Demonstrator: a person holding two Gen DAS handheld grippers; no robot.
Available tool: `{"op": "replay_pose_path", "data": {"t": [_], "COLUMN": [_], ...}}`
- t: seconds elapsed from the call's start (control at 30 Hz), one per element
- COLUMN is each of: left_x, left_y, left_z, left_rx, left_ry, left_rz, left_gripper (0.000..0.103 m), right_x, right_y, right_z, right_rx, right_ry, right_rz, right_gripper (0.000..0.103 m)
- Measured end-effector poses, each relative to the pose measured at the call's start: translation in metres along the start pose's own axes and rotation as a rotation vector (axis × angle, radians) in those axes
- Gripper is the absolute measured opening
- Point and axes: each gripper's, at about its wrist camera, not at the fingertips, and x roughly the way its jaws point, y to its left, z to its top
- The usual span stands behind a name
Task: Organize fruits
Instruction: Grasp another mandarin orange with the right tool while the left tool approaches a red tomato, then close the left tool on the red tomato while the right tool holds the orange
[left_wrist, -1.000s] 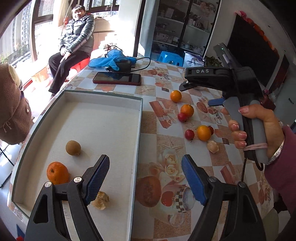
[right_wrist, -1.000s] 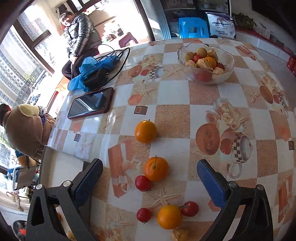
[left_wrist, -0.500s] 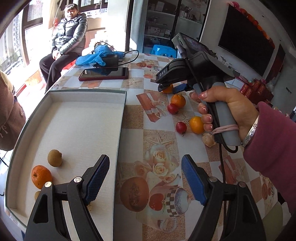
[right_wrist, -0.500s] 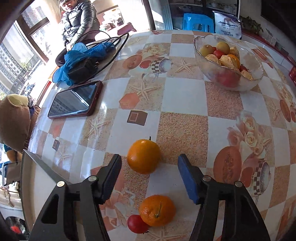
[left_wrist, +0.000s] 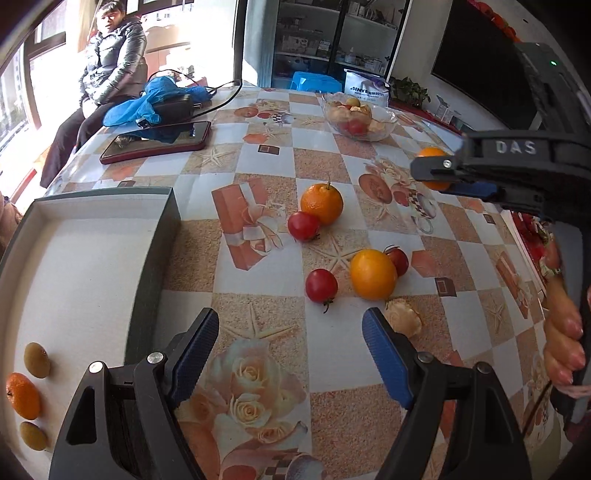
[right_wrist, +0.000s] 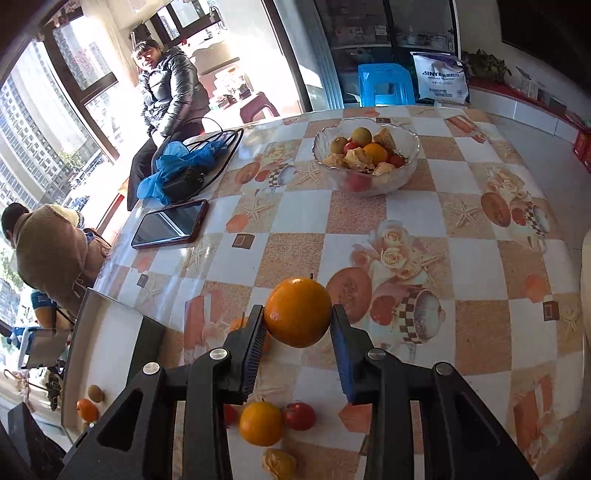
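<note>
My right gripper (right_wrist: 298, 325) is shut on an orange (right_wrist: 297, 312) and holds it above the table; it also shows in the left wrist view (left_wrist: 434, 175). My left gripper (left_wrist: 290, 345) is open and empty, low over the tablecloth. Ahead of it lie an orange (left_wrist: 321, 204), a yellow-orange fruit (left_wrist: 373, 274), three small red fruits (left_wrist: 321, 285) and a papery husk fruit (left_wrist: 403, 316). The white tray (left_wrist: 147, 258) at left holds an orange (left_wrist: 23, 396) and two kiwis (left_wrist: 37, 359).
A glass bowl (right_wrist: 406, 166) of mixed fruit stands at the far side. A phone (right_wrist: 170, 223), a blue cloth (right_wrist: 177, 162) and a cable lie at far left. Two people sit beyond the table's left edge.
My right gripper has closed on the far orange and lifted it off the table. My left gripper has moved forward and right, toward the loose fruit.
</note>
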Motion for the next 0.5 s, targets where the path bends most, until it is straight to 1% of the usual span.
{"op": "replay_pose_path", "data": {"t": [0.1,0.17,0.2,0.23,0.3,0.33,0.37,0.4,0.43,0.47,0.5], "left_x": [0.019,0.024,0.027,0.029,0.032,0.032,0.031,0.031,0.03,0.029,0.027], "left_y": [-0.004,-0.01,-0.012,-0.014,-0.018,-0.02,-0.022,-0.023,-0.024,-0.025,-0.024], "left_z": [0.004,0.007,0.009,0.01,0.011,0.012,0.011,0.012,0.011,0.011,0.008], "left_rx": [-0.01,0.016,0.029,0.037,0.055,0.069,0.076,0.075,0.071,0.068,0.06], "left_ry": [0.024,-0.001,0.001,-0.003,-0.019,-0.033,-0.043,-0.046,-0.047,-0.046,-0.046], "left_rz": [0.015,0.055,0.068,0.084,0.113,0.118,0.112,0.103,0.099,0.105,0.108], "left_gripper": [0.083,0.083,0.083,0.082,0.075,0.065,0.052,0.045,0.028,0.022,0.022], "right_x": [-0.013,-0.019,-0.021,-0.023,-0.024,-0.026,-0.027,-0.029,-0.03,-0.032,-0.033], "right_y": [-0.026,-0.041,-0.048,-0.054,-0.064,-0.067,-0.068,-0.069,-0.069,-0.068,-0.067], "right_z": [-0.028,-0.048,-0.057,-0.066,-0.08,-0.087,-0.093,-0.1,-0.106,-0.113,-0.119], "right_rx": [0.031,0.051,0.062,0.07,0.077,0.076,0.073,0.069,0.063,0.054,0.041], "right_ry": [0.007,0.011,0.015,0.016,0.018,0.018,0.014,0.012,0.011,0.01,0.006], "right_rz": [-0.004,-0.017,-0.021,-0.024,-0.046,-0.058,-0.07,-0.081,-0.089,-0.097,-0.108], "right_gripper": [0.037,0.037,0.037,0.037,0.037,0.037,0.037,0.037,0.037,0.037,0.037]}}
